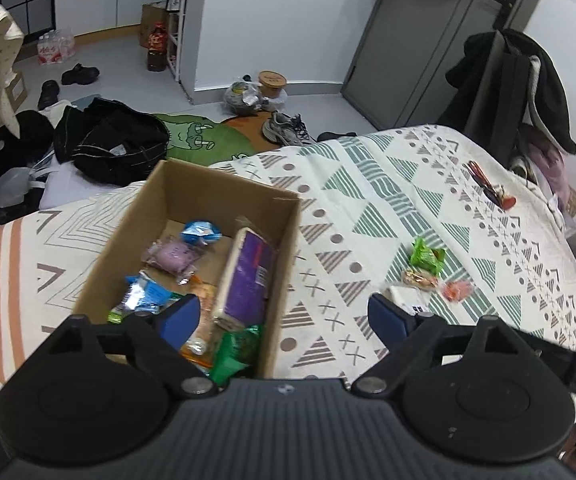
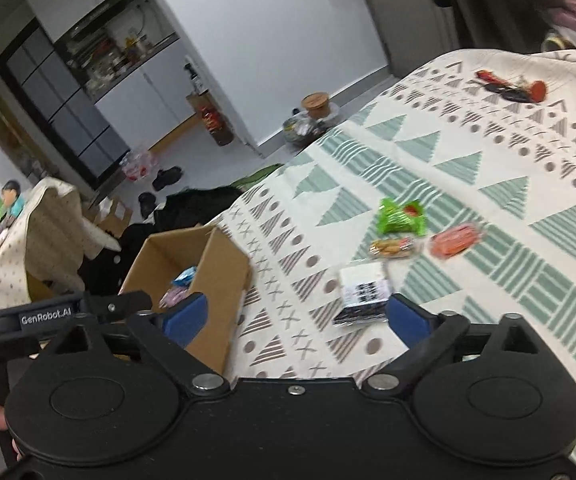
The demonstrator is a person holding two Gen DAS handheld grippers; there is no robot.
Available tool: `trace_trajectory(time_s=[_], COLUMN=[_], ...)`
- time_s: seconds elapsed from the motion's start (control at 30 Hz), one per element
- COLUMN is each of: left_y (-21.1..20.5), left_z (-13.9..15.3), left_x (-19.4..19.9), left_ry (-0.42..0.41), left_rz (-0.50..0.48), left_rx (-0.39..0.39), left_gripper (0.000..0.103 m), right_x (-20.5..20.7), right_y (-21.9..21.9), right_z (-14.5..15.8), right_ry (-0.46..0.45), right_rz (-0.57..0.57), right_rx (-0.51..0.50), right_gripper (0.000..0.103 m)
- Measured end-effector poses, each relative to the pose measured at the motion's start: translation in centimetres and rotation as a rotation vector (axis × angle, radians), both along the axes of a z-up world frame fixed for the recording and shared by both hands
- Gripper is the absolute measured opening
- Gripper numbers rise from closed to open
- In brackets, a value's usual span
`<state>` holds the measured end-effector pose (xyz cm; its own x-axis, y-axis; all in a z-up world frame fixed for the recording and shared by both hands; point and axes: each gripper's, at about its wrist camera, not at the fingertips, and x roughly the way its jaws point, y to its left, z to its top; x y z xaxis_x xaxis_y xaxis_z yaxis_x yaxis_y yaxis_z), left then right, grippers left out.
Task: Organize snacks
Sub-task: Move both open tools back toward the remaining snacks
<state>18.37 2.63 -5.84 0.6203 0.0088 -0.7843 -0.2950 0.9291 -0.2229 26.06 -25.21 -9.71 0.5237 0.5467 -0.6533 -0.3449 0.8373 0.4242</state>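
On the patterned bedspread (image 1: 368, 184) a cardboard box (image 1: 288, 240) is seen, loaded with snack packets, a purple packet (image 1: 247, 276) among them. The left gripper (image 1: 283, 320) is held over the box's near right corner, jaws spread wide, nothing gripped; the box fill lies at eleven o'clock of its fingers. The right gripper (image 2: 296, 316) is likewise wide open and empty. A white packet (image 2: 364, 288) is found at one o'clock, just beside its right finger (image 2: 408, 320). A green packet (image 2: 402, 216) lies beyond.
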Motion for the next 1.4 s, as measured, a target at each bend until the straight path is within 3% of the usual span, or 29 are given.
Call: trace_trajectory(time_s=[0.67, 1.2, 1.4], left_y=[-6.3, -8.1, -8.1], left_z=[-0.4, -3.1, -4.7], left_x=[2.9, 6.2, 7.7], left_ry=[-0.008, 0.020, 0.030], left_rz=[-0.085, -0.146, -0.162], left_rx=[-0.006, -0.026, -0.085], left_gripper=[0.092, 0.092, 0.091], right_x=[1.8, 4.3, 5.4], right_y=[-5.8, -7.9, -7.6], right_z=[-0.8, -3.2, -4.2], right_ry=[0.010, 0.059, 0.081], right_rz=[-0.113, -0.189, -0.199], right_rx=[0.007, -0.003, -0.018], right_gripper=[0.103, 0.103, 0.103])
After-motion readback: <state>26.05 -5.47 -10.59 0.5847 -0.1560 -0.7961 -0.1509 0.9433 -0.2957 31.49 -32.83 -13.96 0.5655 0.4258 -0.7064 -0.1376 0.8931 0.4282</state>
